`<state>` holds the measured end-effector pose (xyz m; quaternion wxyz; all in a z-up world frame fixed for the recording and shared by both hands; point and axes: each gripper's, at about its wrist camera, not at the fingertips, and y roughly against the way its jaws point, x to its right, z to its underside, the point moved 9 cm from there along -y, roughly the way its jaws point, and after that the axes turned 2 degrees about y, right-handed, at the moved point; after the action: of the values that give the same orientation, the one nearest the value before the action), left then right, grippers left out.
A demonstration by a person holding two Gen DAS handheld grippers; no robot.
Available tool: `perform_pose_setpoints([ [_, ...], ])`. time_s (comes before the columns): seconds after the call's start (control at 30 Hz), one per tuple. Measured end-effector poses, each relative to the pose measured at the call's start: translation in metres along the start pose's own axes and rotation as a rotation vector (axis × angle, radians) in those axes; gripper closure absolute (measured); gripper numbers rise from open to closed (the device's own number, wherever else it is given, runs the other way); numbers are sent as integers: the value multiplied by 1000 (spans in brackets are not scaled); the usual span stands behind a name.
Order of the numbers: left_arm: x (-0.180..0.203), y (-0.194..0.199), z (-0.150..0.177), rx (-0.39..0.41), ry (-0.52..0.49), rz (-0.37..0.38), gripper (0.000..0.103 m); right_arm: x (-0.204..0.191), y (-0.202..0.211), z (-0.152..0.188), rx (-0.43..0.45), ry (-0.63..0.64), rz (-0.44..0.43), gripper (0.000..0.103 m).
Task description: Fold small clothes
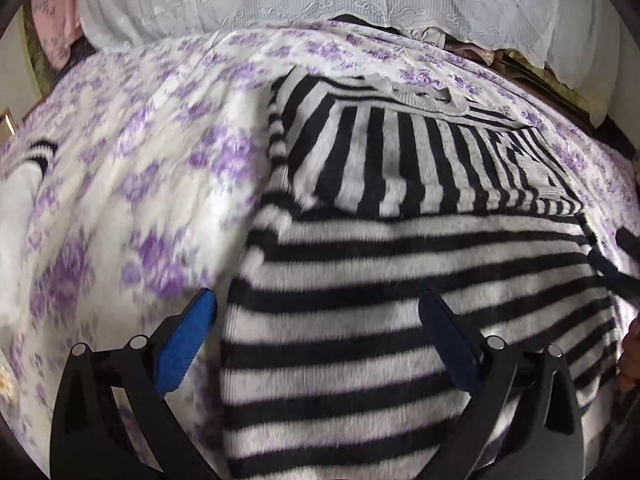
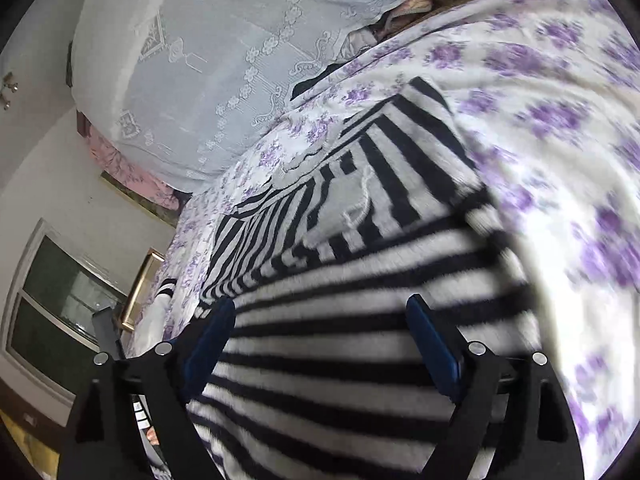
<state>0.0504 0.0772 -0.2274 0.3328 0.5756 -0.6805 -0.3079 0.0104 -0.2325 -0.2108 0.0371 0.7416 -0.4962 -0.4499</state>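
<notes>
Now | striped sweater (image 1: 400, 280) | left tongs (image 1: 320, 312) released | right tongs (image 2: 320, 320) released | no legible writing

left gripper (image 1: 318, 312) jaws spread wide, right gripper (image 2: 322, 322) likewise, both tilted downward

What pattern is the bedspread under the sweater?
White bedspread with purple flowers, clearest in the left wrist view.
</notes>
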Motion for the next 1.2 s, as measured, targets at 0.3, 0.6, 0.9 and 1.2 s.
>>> perform_pose_setpoints([
  [0.3,16,7,54,-55,-137,-9,5,-43,-16,69,-156,271,76,9],
  [0.6,-22,53,61,9,2,158,5,-34,15,59,-54,222,70,4],
  [0.9,-32,46,63,-67,103,335,5,21,46,44,25,-6,-28,4],
  [1.2,-4,38,75,-146,27,419,5,18,34,47,-32,66,17,3],
])
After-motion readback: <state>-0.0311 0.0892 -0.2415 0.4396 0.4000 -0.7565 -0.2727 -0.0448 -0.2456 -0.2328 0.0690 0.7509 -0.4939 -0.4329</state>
